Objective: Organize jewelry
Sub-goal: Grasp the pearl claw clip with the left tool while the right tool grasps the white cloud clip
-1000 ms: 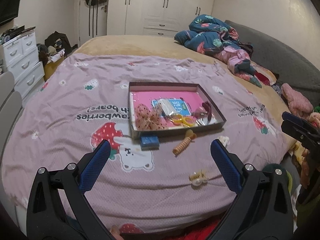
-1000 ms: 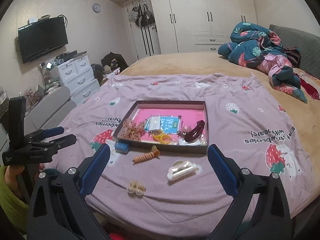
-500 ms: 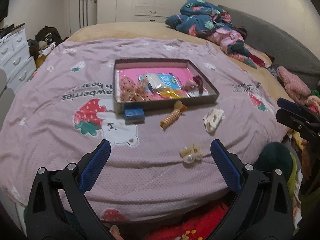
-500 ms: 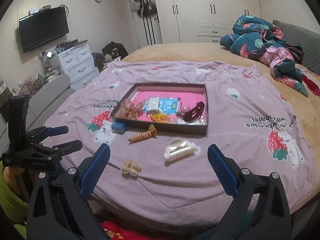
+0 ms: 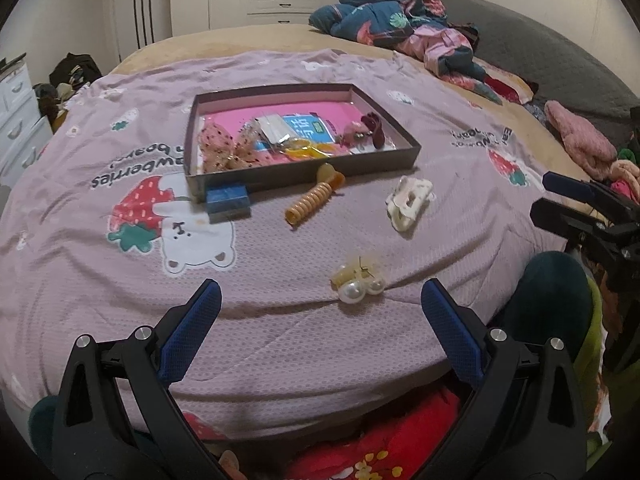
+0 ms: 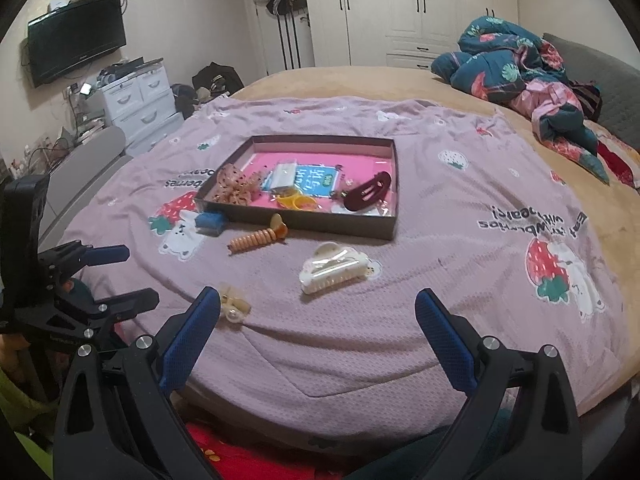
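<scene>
white claw clip (image 6: 334,269) lies near the tray (image 6: 316,224).

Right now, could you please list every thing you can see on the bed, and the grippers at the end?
Tray: one, dark, pink inside, mid-blanket; holds accessories.
Blue box: one, against tray's near wall.
Spiral hair tie: one, orange, before the tray.
Claw clip: one, white, on blanket, outside tray.
Pearl clip: one, cream, nearest the grippers.
Blanket: one, lilac, strawberry print.
Quilt: one, teal-pink, bunched at far side.
Left gripper: open, empty.
Right gripper: open, empty.
</scene>
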`<state>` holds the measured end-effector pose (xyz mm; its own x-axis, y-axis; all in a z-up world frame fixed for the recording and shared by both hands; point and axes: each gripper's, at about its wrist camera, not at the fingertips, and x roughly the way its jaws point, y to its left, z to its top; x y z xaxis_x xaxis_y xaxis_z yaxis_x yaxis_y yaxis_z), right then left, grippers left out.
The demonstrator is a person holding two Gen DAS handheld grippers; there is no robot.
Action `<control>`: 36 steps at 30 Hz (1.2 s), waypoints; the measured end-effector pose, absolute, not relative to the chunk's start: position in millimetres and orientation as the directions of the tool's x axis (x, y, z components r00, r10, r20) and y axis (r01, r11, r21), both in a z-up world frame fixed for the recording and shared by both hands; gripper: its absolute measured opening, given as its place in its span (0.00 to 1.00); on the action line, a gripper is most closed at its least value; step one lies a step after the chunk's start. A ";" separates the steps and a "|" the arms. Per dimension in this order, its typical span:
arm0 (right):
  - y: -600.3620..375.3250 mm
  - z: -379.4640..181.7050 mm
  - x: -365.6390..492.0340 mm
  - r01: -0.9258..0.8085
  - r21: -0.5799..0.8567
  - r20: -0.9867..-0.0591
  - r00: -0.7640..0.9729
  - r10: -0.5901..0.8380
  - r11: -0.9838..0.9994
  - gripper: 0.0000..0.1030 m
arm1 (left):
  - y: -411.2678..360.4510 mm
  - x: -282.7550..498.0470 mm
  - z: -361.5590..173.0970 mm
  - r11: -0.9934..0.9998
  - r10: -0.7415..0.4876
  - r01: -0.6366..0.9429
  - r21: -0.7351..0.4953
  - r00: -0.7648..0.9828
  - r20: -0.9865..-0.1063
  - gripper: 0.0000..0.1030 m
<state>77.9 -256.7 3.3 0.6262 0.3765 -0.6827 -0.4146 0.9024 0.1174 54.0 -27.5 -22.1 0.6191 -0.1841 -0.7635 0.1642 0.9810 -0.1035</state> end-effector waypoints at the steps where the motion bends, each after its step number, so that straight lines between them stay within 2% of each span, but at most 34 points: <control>1: -259.7 1.5 79.8 -0.407 0.119 -0.685 0.627 0.372 0.906 0.95 | -29.3 54.4 -23.4 0.980 -0.186 0.167 -0.104 0.614 -0.767 0.91; 15: -284.5 -27.4 115.5 -0.344 0.155 -0.738 0.583 0.340 0.926 0.95 | -52.5 73.0 -55.3 0.963 -0.246 0.230 -0.143 0.521 -0.817 0.91; 22: -284.2 -37.6 131.9 -0.337 0.169 -0.754 0.561 0.342 0.926 0.95 | -61.3 87.6 -71.4 0.965 -0.239 0.218 -0.147 0.493 -0.837 0.70; 24: -283.1 -41.2 137.5 -0.341 0.171 -0.760 0.551 0.344 0.924 0.95 | -63.0 92.2 -74.9 0.965 -0.239 0.217 -0.148 0.488 -0.839 0.68; 26: -279.4 -47.1 144.5 -0.350 0.161 -0.773 0.537 0.338 0.923 0.95 | -64.8 97.2 -78.4 0.968 -0.224 0.212 -0.134 0.484 -0.846 0.58; 30: -264.7 -58.8 156.1 -0.393 0.122 -0.798 0.508 0.325 0.912 0.95 | -68.5 104.1 -86.7 0.968 -0.216 0.214 -0.128 0.464 -0.859 0.51; 32: -253.2 -63.7 161.4 -0.427 0.100 -0.810 0.490 0.323 0.898 0.95 | -68.2 106.5 -89.6 0.969 -0.207 0.215 -0.118 0.460 -0.864 0.41; 36: -232.1 -72.5 171.3 -0.500 0.065 -0.825 0.460 0.329 0.863 0.95 | -63.4 109.4 -91.5 0.967 -0.219 0.216 -0.133 0.450 -0.866 0.39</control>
<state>171.3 -232.1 -72.5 0.4605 0.3288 -0.8245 -0.5002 0.8635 0.0650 109.4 -63.4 -91.5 0.4501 -0.2194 -0.8656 0.2156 0.9674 -0.1331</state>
